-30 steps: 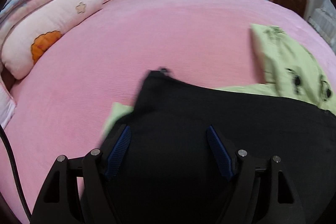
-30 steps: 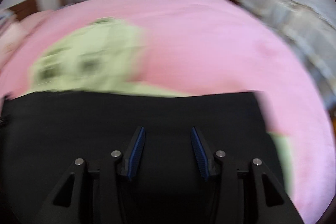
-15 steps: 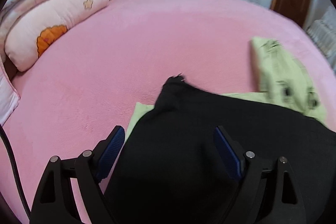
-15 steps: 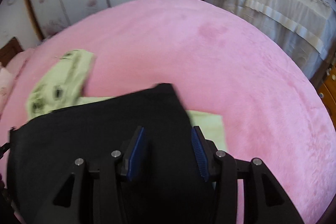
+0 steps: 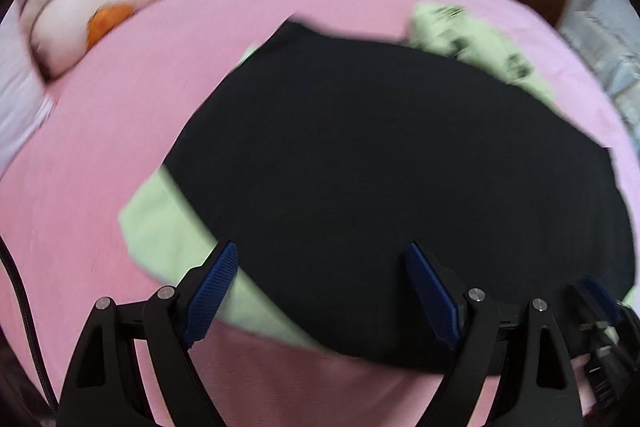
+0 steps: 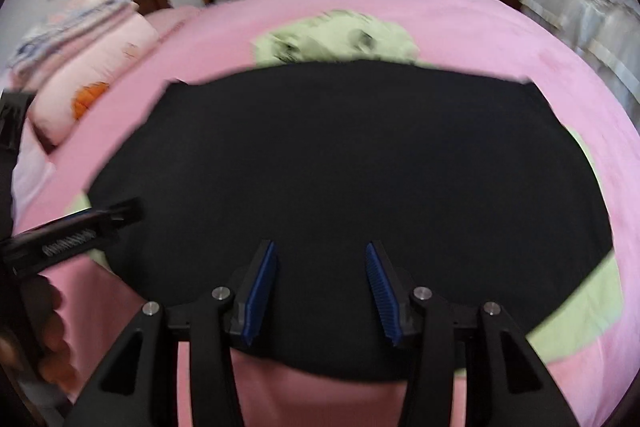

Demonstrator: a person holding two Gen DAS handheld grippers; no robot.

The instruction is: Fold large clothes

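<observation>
So the black garment (image 6: pixel 344 163) is spread flat on the pink bed (image 6: pixel 460 23), lying on top of a light green printed piece (image 6: pixel 340 41) that sticks out past its far edge and also at the near left and near right corners. The thing that matters for the next move: the black piece lies straight ahead of both tools, and its long axis runs left to right across the view, so the near hem is the long edge closest to both of them. The right gripper (image 6: pixel 316 291) sits over the middle of that near hem, fingers parted a moderate width with nothing between them, just black fabric underneath. The left gripper (image 5: pixel 320 291) is spread wide, also holding nothing, and it sits at the near left corner, with its left finger over the green strip (image 5: pixel 168 227) and its right finger over the black cloth (image 5: pixel 400 147). In the right wrist view the left tool shows at the left edge, beside that same corner, so the left hand is clearly the nearer one for the left side and the right hand has the centre and right. My guess is the next fold goes either near-to-far or side-to-side, and each hand would need to shift out toward its own near corner first. Both views are motion-blurred, so I can't tell whether the fingers actually touch the fabric.
</observation>
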